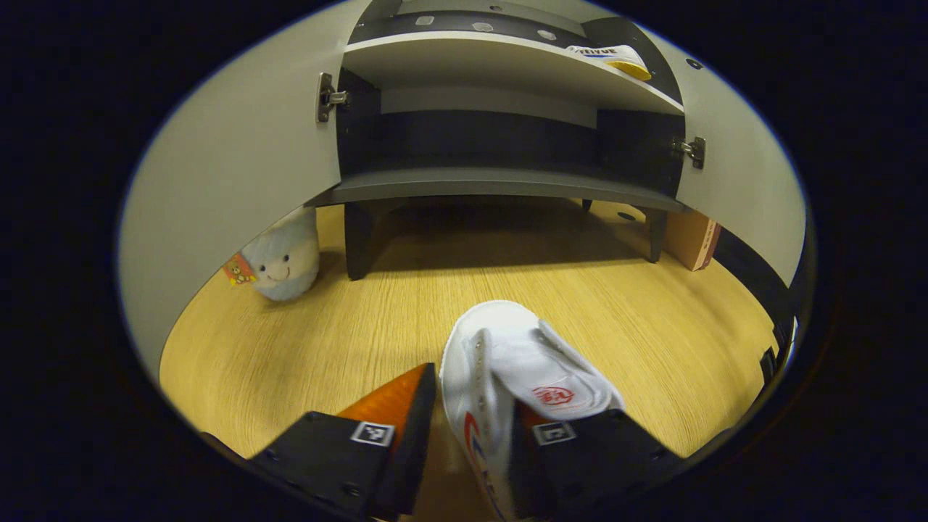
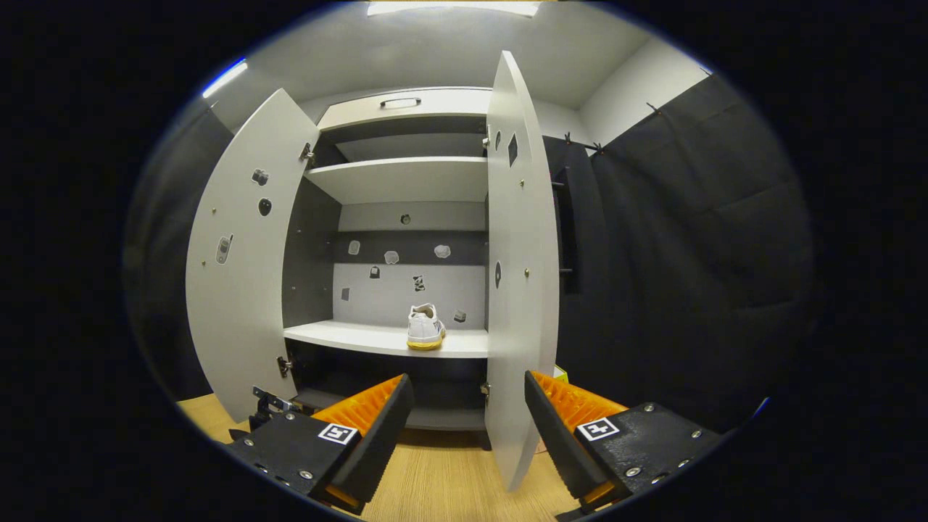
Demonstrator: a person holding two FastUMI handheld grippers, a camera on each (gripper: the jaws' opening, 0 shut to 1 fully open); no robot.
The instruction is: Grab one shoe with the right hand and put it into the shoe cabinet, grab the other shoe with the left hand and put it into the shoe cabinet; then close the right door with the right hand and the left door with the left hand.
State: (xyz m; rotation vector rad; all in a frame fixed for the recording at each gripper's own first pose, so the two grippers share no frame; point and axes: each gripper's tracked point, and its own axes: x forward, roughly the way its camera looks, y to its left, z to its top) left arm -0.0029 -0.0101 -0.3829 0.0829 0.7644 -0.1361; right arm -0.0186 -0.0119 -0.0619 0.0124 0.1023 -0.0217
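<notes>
A white shoe (image 1: 507, 362) lies toe-forward over the wooden floor (image 1: 362, 319), low in the left gripper view. My left gripper (image 1: 475, 399) is shut on it, one finger outside its side wall and the other inside under the tongue. The other white shoe, with a yellow sole (image 2: 425, 328), stands on a middle shelf of the grey shoe cabinet (image 2: 391, 181); the same shoe (image 1: 609, 59) shows at the shelf's right end. Both doors are open: the left door (image 2: 239, 275) and the right door (image 2: 518, 290). My right gripper (image 2: 467, 383) is open and holds nothing, facing the right door's edge.
A pale plush toy (image 1: 283, 257) sits on the floor by the cabinet's left leg. A brown cardboard box (image 1: 692, 239) stands at its right leg. Black cloth (image 2: 689, 254) hangs to the right of the cabinet. The lowest shelf (image 1: 493, 185) is bare.
</notes>
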